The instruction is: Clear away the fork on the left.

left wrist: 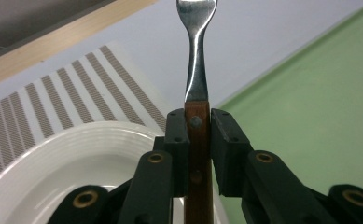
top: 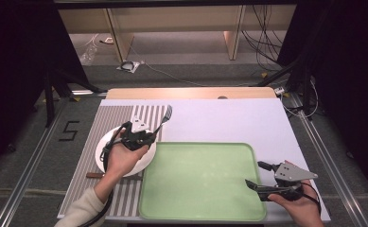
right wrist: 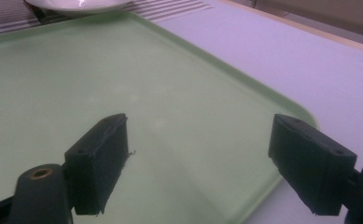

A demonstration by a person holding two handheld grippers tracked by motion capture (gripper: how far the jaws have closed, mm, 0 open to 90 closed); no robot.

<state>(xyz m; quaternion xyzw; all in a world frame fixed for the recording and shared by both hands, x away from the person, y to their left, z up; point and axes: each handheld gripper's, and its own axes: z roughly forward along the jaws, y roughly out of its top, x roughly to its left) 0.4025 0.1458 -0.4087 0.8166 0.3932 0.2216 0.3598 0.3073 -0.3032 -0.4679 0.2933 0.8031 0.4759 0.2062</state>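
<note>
A fork [top: 163, 121] with a steel head and a brown wooden handle [left wrist: 197, 140] is pinched between the jaws of my left gripper [top: 148, 137], which is shut on the handle. In the left gripper view the fork [left wrist: 195, 70] points up and away from the gripper [left wrist: 198, 126], over the rim of a white plate [left wrist: 76, 154]. That plate [top: 103, 147] lies on a striped placemat [top: 120, 118], left of a green tray [top: 200, 182]. My right gripper [top: 253, 173] hangs over the tray's right edge. Its jaws [right wrist: 212, 154] stand wide open above bare tray [right wrist: 123, 84].
A pale mat [top: 229, 120] covers the table, and a wooden strip [top: 191, 92] runs along its far edge. A short brown piece [top: 95, 175] pokes out from under the plate's near side. Cables lie on the floor beyond the table.
</note>
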